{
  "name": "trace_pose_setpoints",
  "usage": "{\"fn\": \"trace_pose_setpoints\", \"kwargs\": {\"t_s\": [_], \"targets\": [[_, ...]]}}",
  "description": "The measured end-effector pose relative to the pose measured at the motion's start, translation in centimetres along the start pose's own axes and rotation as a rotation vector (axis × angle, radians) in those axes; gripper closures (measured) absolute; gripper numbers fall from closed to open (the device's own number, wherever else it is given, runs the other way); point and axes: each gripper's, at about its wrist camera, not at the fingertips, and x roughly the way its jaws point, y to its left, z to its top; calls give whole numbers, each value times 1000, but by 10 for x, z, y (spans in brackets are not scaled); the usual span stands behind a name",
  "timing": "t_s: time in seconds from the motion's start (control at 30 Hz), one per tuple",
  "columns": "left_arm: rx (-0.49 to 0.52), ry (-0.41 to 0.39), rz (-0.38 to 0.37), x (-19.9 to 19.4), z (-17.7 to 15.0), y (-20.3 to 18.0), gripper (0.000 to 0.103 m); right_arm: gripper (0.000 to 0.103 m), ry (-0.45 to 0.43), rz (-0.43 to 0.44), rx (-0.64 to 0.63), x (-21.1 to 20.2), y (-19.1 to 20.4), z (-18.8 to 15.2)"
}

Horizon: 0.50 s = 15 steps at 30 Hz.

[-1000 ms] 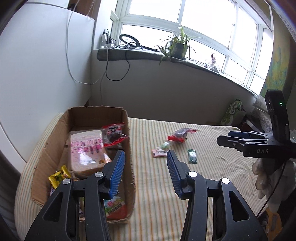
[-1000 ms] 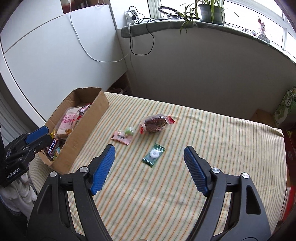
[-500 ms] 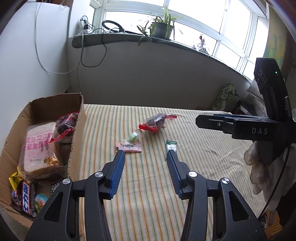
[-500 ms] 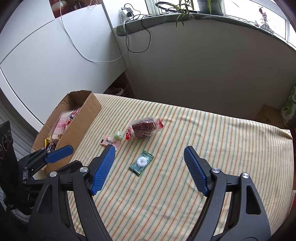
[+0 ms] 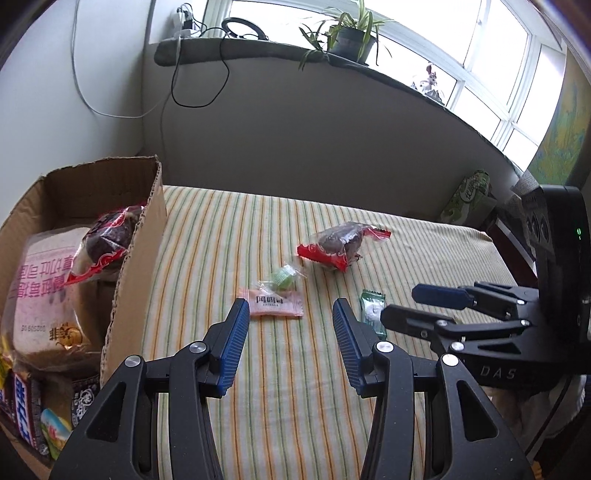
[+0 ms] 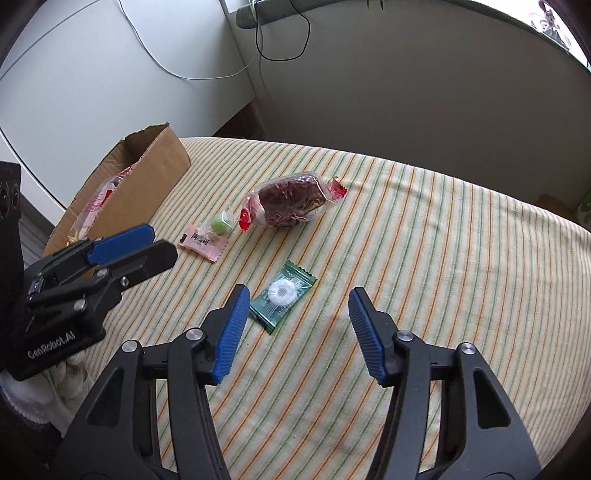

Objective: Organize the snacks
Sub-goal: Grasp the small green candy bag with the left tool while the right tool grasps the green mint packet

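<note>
Several snacks lie on the striped cloth: a pink packet (image 5: 276,303) (image 6: 203,242), a small green candy (image 5: 283,276) (image 6: 222,223), a red-ended wrapped cake (image 5: 340,243) (image 6: 291,203) and a green mint packet (image 5: 372,310) (image 6: 282,293). My left gripper (image 5: 290,325) (image 6: 147,243) is open and empty, just short of the pink packet. My right gripper (image 6: 297,310) (image 5: 424,306) is open and empty, just right of the mint packet. The cardboard box (image 5: 142,254) (image 6: 147,177) at the left holds bread and other snacks.
A grey wall and a windowsill with a plant (image 5: 347,33) and cables stand behind the bed. A white cabinet (image 6: 92,92) stands behind the box. A green bag (image 5: 467,199) sits at the far right edge.
My left gripper has swung right from above the box to the loose snacks on the cloth. My right gripper has moved forward and down toward the mint packet.
</note>
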Motion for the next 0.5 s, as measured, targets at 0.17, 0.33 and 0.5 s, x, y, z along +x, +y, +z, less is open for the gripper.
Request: {"fn": "trace_pose_setpoints", "kwargs": {"t_s": [0.17,0.33,0.5], "targets": [[-28,3,-2,18,18,0,57,50,-4,6,-1,-4,-3,-3],[-52,31,4,43,27,1,58,55,-4,8,-3,-6,-3,-6],[7,77,16,55,16,-6,69,55,-5,6,-24,-6,6,-8]]}}
